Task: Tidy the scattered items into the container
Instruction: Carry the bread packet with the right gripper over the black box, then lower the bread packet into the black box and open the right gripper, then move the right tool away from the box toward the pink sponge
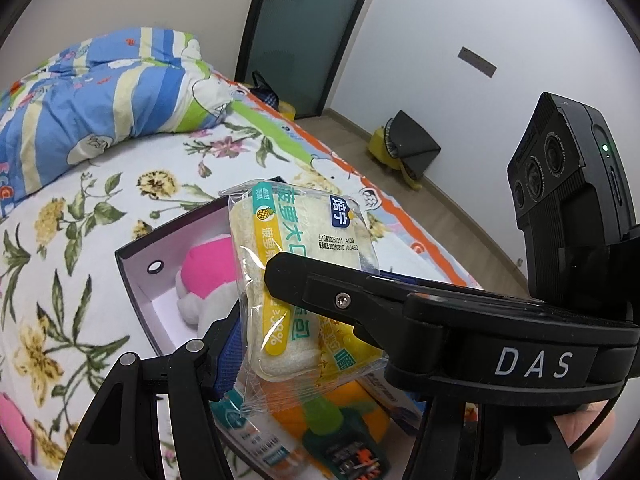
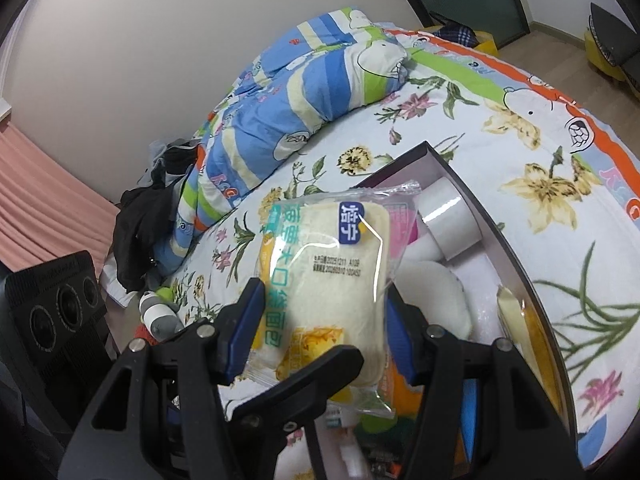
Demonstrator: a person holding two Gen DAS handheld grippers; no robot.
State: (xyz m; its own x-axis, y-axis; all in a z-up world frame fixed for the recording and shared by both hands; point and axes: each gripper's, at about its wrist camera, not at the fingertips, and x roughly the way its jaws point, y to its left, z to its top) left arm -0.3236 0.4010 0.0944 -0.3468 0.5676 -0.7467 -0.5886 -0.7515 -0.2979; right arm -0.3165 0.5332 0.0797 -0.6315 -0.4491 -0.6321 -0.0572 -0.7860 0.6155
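A: Status of the bread packet (image 2: 320, 280)?
B: Pinched by the right gripper (image 2: 324, 328) above the box (image 1: 136, 276). Left gripper (image 1: 256, 304): cannot tell.
A: Handling?
B: Light, soft, slippery film; grip the loaf gently.

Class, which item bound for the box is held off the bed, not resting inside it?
The wrapped bread packet, clamped in the right gripper; the white tape roll rests inside.

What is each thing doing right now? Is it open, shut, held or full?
bread packet: sealed, held over the box.
right gripper: shut on the bread packet.
left gripper: one pad touches the packet; grip unclear.
box: open, partly filled.
door: shut.
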